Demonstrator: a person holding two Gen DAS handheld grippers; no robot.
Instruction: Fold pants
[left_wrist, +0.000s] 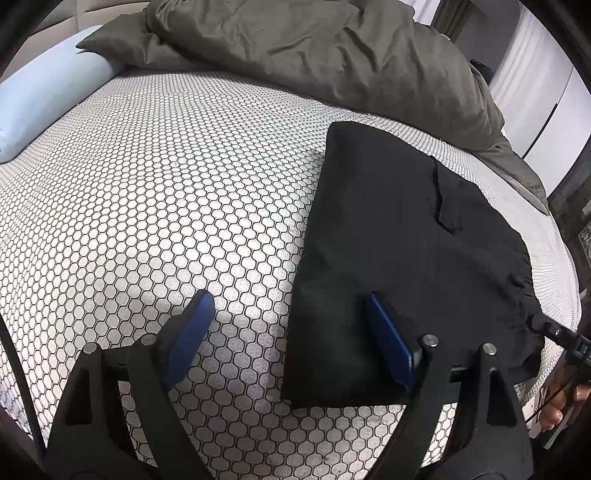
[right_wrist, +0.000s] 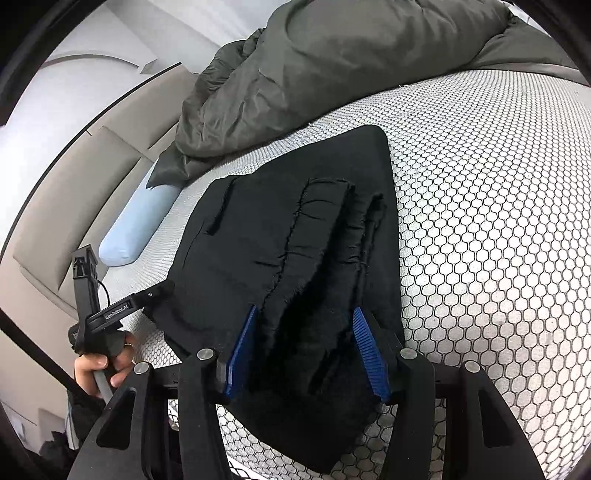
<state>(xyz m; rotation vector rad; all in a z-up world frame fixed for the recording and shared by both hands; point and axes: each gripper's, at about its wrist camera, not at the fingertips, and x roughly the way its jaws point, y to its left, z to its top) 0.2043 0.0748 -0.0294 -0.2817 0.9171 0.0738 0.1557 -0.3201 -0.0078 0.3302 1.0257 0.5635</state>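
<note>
On the bed (left_wrist: 166, 177), the folded pants (left_wrist: 399, 258) lie finished, both the left claw (left_wrist: 295, 332) and the right claw (right_wrist: 303, 347) released, so next they only need smoothing.

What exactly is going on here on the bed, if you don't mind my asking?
A person is folding black pants on a bed with a handheld gripper in each hand. The pants lie folded into a compact stack. The right gripper straddles the bunched waistband end, its pads apart and not pressing. The left gripper hovers wide open over the stack's left edge, holding nothing. A grey duvet is piled behind.
</note>
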